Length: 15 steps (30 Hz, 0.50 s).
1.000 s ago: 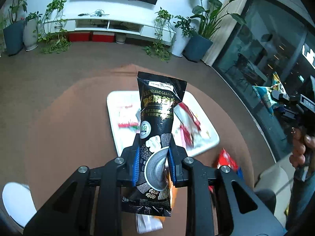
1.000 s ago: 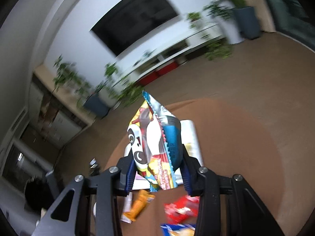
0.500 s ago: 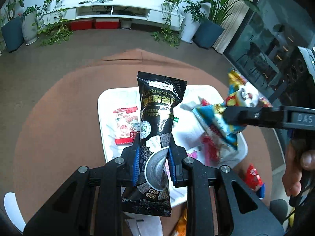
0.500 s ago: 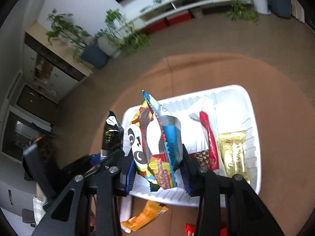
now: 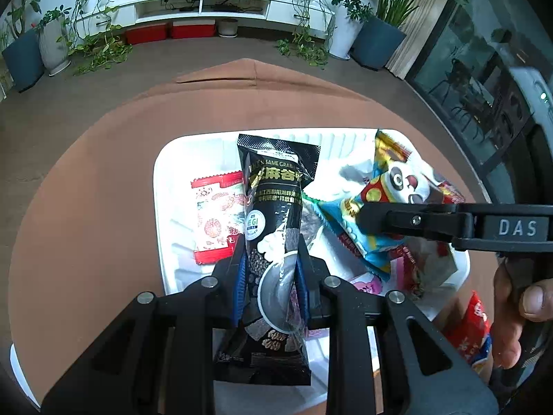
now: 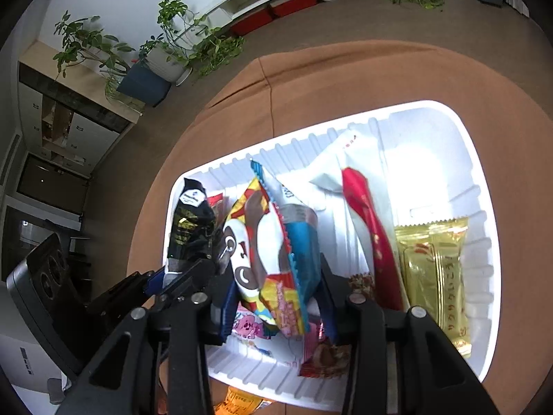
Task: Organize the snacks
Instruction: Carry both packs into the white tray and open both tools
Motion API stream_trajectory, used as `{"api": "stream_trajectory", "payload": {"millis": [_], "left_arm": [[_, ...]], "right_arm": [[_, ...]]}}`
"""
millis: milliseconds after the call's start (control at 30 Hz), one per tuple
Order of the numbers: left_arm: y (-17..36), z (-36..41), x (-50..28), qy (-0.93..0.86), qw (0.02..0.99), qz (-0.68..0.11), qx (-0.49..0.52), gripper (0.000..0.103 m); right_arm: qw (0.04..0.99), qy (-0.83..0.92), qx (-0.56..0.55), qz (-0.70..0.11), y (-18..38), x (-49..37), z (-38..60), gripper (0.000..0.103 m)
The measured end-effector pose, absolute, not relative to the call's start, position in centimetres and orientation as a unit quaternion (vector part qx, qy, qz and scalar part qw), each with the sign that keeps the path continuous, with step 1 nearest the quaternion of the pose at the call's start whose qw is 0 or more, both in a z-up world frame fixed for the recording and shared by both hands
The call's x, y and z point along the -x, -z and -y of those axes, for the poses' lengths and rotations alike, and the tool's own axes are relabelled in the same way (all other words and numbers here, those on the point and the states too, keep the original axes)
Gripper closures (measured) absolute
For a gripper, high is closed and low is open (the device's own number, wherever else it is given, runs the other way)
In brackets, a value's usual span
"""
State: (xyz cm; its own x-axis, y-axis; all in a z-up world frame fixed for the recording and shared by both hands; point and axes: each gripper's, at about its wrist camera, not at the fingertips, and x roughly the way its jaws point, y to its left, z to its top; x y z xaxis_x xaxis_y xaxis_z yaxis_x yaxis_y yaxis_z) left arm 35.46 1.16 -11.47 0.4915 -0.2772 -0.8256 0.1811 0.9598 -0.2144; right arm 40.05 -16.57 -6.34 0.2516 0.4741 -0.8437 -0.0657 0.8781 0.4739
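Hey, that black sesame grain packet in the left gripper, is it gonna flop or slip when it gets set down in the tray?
The black packet stands upright above the left gripper, so probably fairly stiff. Its glossy film may slide. Likely light.

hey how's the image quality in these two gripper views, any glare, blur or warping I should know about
Left wrist view: sharp; the black snack packet print is readable, straight lines bow toward the dark corners. Right wrist view: the white tray blows out on its far right side, the gold packet is crisp, the red packet slightly soft, strong fisheye bending.
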Motion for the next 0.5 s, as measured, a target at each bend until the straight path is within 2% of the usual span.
{"api": "stream_trajectory", "payload": {"millis": [233, 400, 467, 500], "left_arm": [[12.4, -0.2, -35.7, 0.129, 0.861, -0.490, 0.039, 0.079], [12.0, -0.2, -35.2, 0.124, 0.862, -0.491, 0.040, 0.075], [11.8, -0.2, -35.0, 0.126, 0.862, -0.489, 0.038, 0.064], [11.5, -0.2, -34.8, 0.125, 0.865, -0.485, 0.037, 0.048]], "right_arm": [[0.774, -0.177, -0.163, -0.586, 6.4, -40.3, 16.3, 0.056], [0.774, -0.176, -0.166, -0.585, 6.0, -40.1, 16.6, 0.046], [0.775, -0.175, -0.171, -0.582, 5.8, -39.9, 16.9, 0.040], [0.777, -0.174, -0.173, -0.580, 5.6, -39.9, 17.1, 0.038]]}}
